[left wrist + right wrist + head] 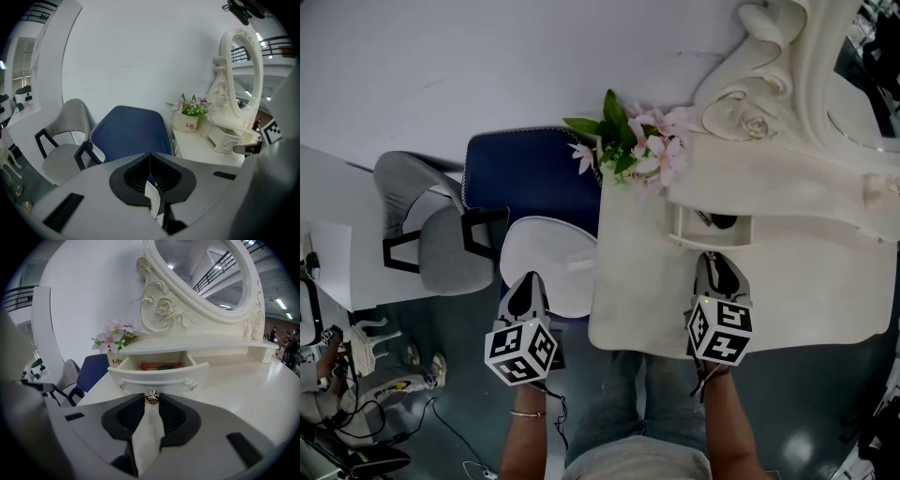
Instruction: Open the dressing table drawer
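The cream dressing table [797, 281] has its small drawer [710, 230] pulled out under the mirror shelf. In the right gripper view the drawer [159, 377] stands open, with red and green items lying inside. My right gripper [713, 255] reaches the drawer front, and its tips [151, 400] are closed on the small metal centre knob [151, 397]. My left gripper [525, 281] hangs off the table's left side above a white stool [548, 262]. Its jaws [150, 161] meet at the tip with nothing between them.
A pot of pink flowers [633, 141] stands at the table's back left corner. An ornate oval mirror [201, 273] rises behind the drawer. A blue chair [525, 183] and a grey chair [441, 234] stand left of the table. Cables and shoes lie on the floor at lower left.
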`<move>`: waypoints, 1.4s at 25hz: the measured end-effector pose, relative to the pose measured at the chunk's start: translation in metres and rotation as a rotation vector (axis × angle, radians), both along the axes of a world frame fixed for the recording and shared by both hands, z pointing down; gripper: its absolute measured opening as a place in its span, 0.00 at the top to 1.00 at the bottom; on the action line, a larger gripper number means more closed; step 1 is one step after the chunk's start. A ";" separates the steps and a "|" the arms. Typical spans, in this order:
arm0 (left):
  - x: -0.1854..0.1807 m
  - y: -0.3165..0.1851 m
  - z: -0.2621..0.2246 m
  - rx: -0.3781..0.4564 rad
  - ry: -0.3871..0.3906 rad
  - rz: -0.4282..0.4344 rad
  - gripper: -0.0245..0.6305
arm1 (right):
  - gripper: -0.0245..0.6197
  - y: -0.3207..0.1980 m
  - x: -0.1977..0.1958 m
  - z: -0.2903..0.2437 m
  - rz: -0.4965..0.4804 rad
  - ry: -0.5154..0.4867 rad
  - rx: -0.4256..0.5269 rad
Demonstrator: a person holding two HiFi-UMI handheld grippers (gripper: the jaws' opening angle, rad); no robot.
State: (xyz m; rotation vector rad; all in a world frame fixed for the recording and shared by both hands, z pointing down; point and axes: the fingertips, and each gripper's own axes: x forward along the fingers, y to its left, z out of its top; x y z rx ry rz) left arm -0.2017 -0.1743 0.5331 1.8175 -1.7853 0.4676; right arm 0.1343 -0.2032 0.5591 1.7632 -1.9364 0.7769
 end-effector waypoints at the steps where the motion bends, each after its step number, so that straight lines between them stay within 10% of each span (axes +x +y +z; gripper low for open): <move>1: 0.000 0.000 0.000 0.000 0.001 0.001 0.93 | 0.80 0.000 0.000 0.000 0.000 0.000 0.000; 25: 0.013 -0.014 -0.024 0.048 0.013 0.038 0.93 | 0.77 0.007 0.002 -0.023 0.002 0.039 0.037; 35: 0.061 -0.060 -0.124 0.258 0.036 0.169 0.93 | 0.82 -0.001 0.048 -0.134 0.103 0.021 0.258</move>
